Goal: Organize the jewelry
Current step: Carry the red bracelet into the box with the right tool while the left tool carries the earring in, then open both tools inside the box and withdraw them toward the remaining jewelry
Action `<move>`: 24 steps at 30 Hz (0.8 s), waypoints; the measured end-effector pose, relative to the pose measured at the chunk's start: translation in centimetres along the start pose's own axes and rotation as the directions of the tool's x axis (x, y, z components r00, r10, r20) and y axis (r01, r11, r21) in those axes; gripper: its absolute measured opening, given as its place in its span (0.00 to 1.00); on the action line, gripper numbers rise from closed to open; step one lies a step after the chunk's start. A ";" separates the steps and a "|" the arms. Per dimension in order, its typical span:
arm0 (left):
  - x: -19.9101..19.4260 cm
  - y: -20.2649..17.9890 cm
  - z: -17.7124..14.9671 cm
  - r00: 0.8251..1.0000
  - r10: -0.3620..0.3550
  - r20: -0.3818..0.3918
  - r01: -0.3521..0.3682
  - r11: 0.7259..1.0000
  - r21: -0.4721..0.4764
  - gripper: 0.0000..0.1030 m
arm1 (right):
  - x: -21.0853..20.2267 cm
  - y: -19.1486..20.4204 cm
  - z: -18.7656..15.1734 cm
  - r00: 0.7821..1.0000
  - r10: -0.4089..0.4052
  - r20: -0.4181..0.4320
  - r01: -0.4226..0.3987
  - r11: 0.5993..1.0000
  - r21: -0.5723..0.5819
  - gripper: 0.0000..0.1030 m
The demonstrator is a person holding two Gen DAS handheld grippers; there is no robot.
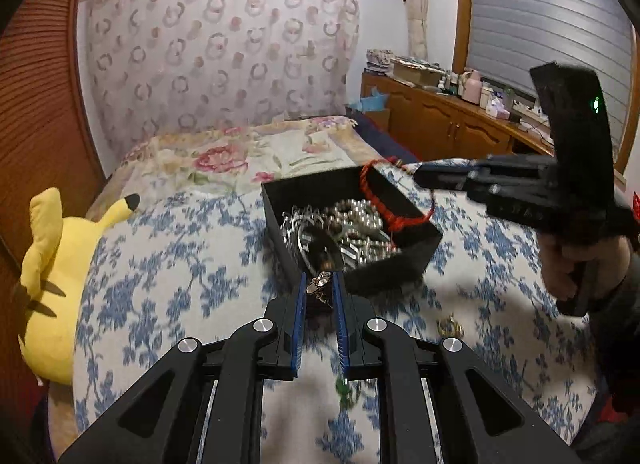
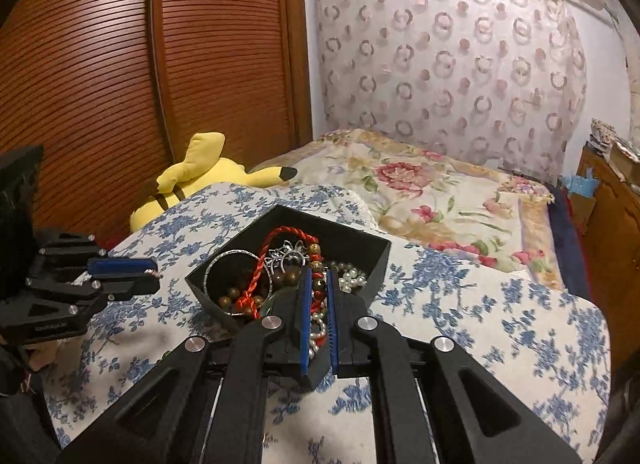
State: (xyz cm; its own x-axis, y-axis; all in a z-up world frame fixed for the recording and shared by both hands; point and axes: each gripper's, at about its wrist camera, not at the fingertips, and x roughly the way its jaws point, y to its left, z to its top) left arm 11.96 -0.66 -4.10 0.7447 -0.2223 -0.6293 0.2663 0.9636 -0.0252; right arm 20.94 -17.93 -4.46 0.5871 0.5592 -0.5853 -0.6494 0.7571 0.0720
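Bedroom scene. At left, a slatted wooden wardrobe (image 2: pixel 120 76); beside it a yellow plush toy (image 1: pixel 52 276) lies at the edge of the bed (image 1: pixel 168 264), which carries a blue-flowered cover in front and a rose-patterned blanket (image 2: pixel 432 192) behind. A circle-print curtain (image 1: pixel 216 44) hangs on the rear wall; at right stand a cluttered wooden cabinet (image 1: pixel 448 120) and a shuttered window (image 1: pixel 548 16).

The black jewelry box (image 1: pixel 400 260) sits open on the soft cover, heaped with a silver bangle (image 2: pixel 236 260), wooden beads, pearls and silver pieces.

My left gripper (image 1: pixel 320 280) has its fingers nearly closed on a small silver ornament (image 1: pixel 318 282), held just before the box's near corner; a fine chain appears to hang from it. My right gripper (image 2: pixel 318 276), its fingers all but closed, pinches a red braided cord bracelet (image 1: pixel 384 192) that loops up over the box rim with its lower end down among the contents.

Risks, as I judge them: the cord may snag the tangled beads and drag them, or tip the light box on the yielding bedding. The small ornament could slip and vanish into the patterned cover, where a small gold-coloured piece (image 1: pixel 450 328) and a green one (image 1: pixel 344 388), both blurred, already lie.
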 end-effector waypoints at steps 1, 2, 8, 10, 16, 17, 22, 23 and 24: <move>0.2 0.0 0.2 1.000 0.000 0.001 0.000 1.000 0.003 0.12 | 0.4 0.0 -0.1 1.000 0.009 -0.006 -0.009 1.000 0.000 0.08; 0.4 -0.1 0.5 1.000 -0.001 0.001 0.001 1.000 0.005 0.12 | 0.8 0.0 -0.2 1.000 0.016 -0.013 -0.016 1.000 0.000 0.08; 1.9 -0.1 2.2 1.000 -0.011 0.001 0.011 1.000 0.014 0.12 | 1.8 -0.1 -0.8 0.999 0.042 -0.031 -0.042 0.999 0.009 0.10; 2.5 -0.1 2.7 1.000 -0.015 -0.002 0.015 1.000 0.015 0.12 | 1.7 -0.2 -1.0 0.998 0.050 -0.028 -0.050 0.999 0.015 0.10; 4.1 -0.4 4.1 1.000 -0.021 -0.014 0.022 0.999 0.029 0.12 | 1.5 -0.7 -1.4 0.997 0.082 -0.017 -0.081 0.996 0.035 0.12; 4.2 -0.4 4.2 1.000 -0.022 -0.014 0.022 0.999 0.031 0.12 | 1.4 -0.8 -1.4 0.996 0.086 -0.016 -0.085 0.996 0.040 0.13; 5.3 -0.7 5.2 1.000 -0.022 -0.014 0.022 0.999 0.038 0.12 | 0.5 -1.2 -1.3 0.997 0.079 0.009 -0.080 0.995 0.058 0.14; 5.5 -0.7 5.3 1.000 -0.019 -0.015 0.020 0.999 0.041 0.12 | 0.3 -1.3 -1.2 0.997 0.073 0.016 -0.074 0.995 0.064 0.14; 5.7 -0.8 5.4 1.000 -0.017 -0.016 0.018 0.999 0.044 0.12 | 0.2 -1.5 -1.2 0.998 0.067 0.019 -0.069 0.995 0.069 0.14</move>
State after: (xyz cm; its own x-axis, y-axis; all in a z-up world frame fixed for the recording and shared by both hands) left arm 19.27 -3.54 -3.43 0.7301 -0.2366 -0.6411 0.3062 0.9520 -0.0026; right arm 21.43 -19.35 -5.65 0.5511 0.6154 -0.5635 -0.6534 0.7383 0.1671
